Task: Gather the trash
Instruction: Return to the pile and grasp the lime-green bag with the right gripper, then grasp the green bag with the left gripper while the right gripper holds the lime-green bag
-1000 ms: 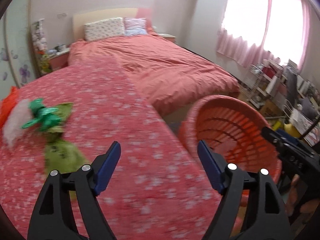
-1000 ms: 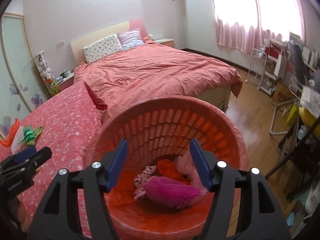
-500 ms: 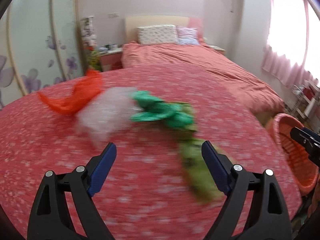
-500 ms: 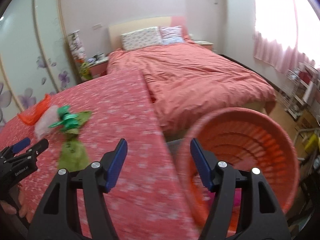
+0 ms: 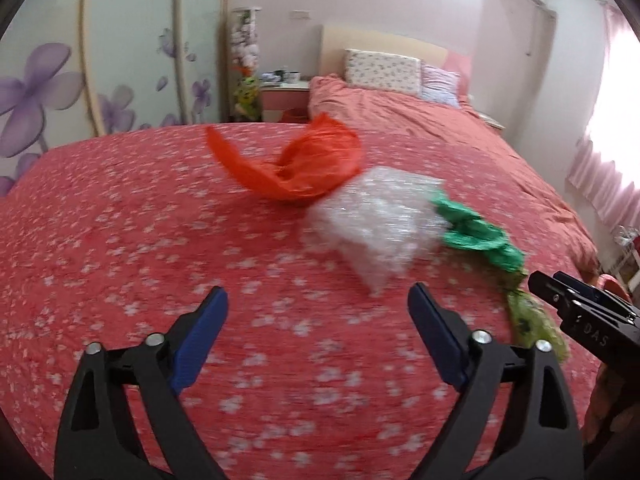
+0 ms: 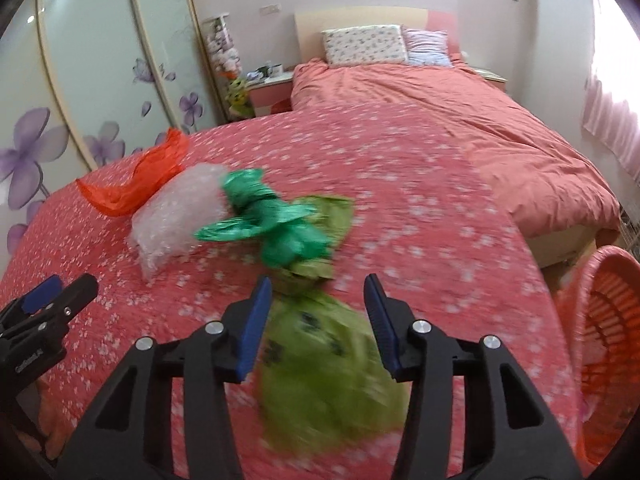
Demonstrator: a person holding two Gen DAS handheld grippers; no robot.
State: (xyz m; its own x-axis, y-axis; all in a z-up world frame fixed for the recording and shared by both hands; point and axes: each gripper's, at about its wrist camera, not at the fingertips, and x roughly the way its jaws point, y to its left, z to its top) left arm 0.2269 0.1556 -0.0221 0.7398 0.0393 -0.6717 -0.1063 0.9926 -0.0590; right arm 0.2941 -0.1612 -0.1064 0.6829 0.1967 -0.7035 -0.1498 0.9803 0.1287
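Several pieces of trash lie on a red floral cloth (image 5: 160,248). An orange plastic bag (image 5: 304,164) is farthest, then a clear bubble-wrap wad (image 5: 380,220), a dark green crumpled bag (image 5: 476,232) and a light green bag (image 6: 324,356). My left gripper (image 5: 318,320) is open and empty, just short of the bubble wrap. My right gripper (image 6: 318,312) is open, its jaws on either side of the light green bag, not closed on it. In the right wrist view the bubble wrap (image 6: 180,212), orange bag (image 6: 140,180) and dark green bag (image 6: 268,216) lie ahead to the left.
An orange plastic basket (image 6: 604,352) stands off the cloth's right edge. A bed with a coral duvet (image 6: 460,108) and pillows lies behind. A nightstand (image 6: 268,88) and flowered sliding wardrobe doors (image 6: 80,80) are at the back left.
Both grippers swung left, away from the basket and toward the trash on the cloth. The right gripper has come over the light green bag; the left now faces the bubble wrap.
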